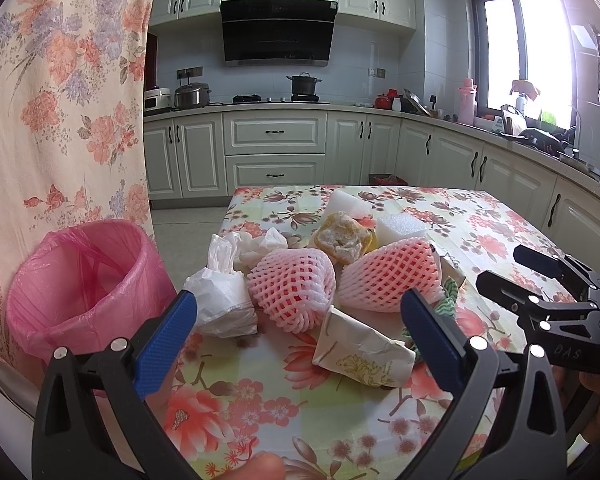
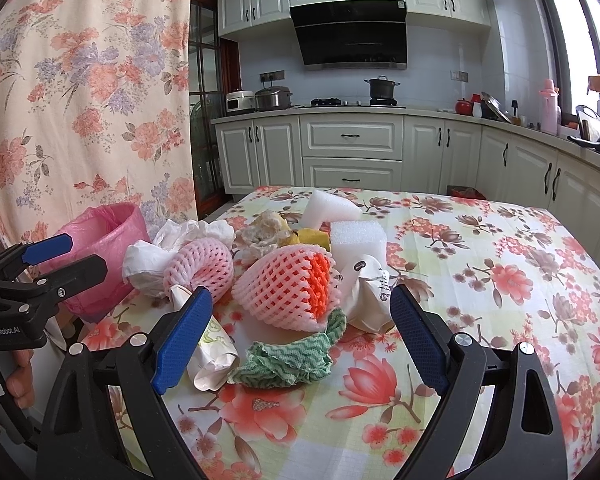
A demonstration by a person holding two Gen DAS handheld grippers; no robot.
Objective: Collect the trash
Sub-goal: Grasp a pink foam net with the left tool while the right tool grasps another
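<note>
A heap of trash lies on the floral tablecloth (image 1: 260, 392) (image 2: 480, 280): two pink foam fruit nets (image 1: 292, 288) (image 2: 284, 292), white crumpled bags (image 1: 220, 300) (image 2: 148, 272), a folded paper wrapper (image 1: 360, 348) (image 2: 212, 356), a green cloth scrap (image 2: 292, 356), white foam blocks (image 1: 400, 228) (image 2: 356, 236) and yellow peel (image 1: 340, 240). A bin lined with a pink bag (image 1: 88, 280) (image 2: 100, 248) stands left of the table. My left gripper (image 1: 300, 316) is open in front of the heap. My right gripper (image 2: 300, 312) is open, empty, just short of the green cloth.
A floral curtain (image 1: 60, 100) hangs at the left behind the bin. Kitchen cabinets (image 1: 276, 148) and a counter with pots and appliances run along the back and right. The right gripper also shows at the right edge of the left wrist view (image 1: 540, 276).
</note>
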